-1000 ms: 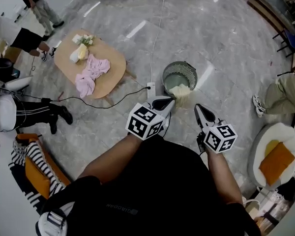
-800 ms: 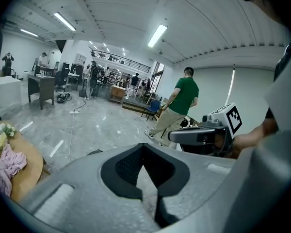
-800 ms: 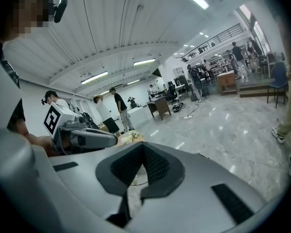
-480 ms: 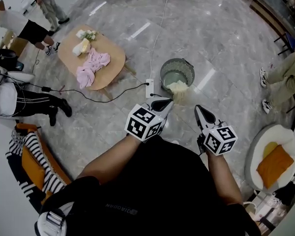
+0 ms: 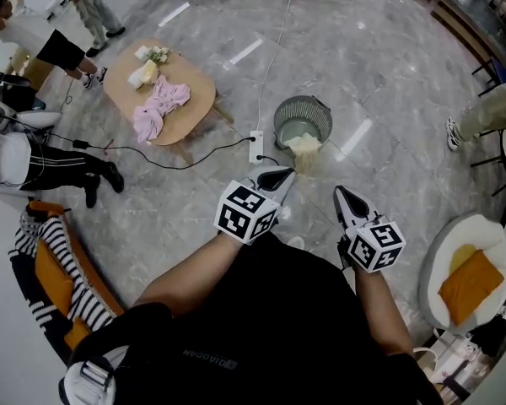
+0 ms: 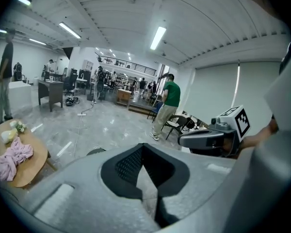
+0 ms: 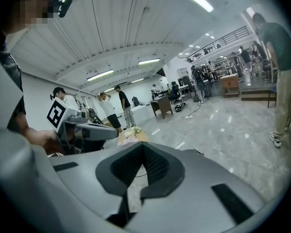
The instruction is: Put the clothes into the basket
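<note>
A grey wire basket [image 5: 304,121] stands on the floor ahead of me, with a cream cloth [image 5: 307,149] draped over its near rim. Further left, a pink garment [image 5: 156,108] and a pale yellow cloth [image 5: 143,74] lie on a low wooden table [image 5: 194,112]. My left gripper [image 5: 276,178] and right gripper [image 5: 342,196] are held side by side in front of my body, a little short of the basket. Both are shut and hold nothing. The left gripper view shows the pink garment [image 6: 12,158] and the right gripper [image 6: 203,139].
A power strip [image 5: 255,148] with black and white cables lies on the marble floor between table and basket. People stand and sit at the left [image 5: 34,45]. An orange seat with a striped cloth [image 5: 55,268] is at lower left, and a round white chair with an orange cushion [image 5: 468,277] at right.
The table and basket have drifted slightly up the head view while both grippers keep the same shut pose. The person at the right edge has moved further out of view.
</note>
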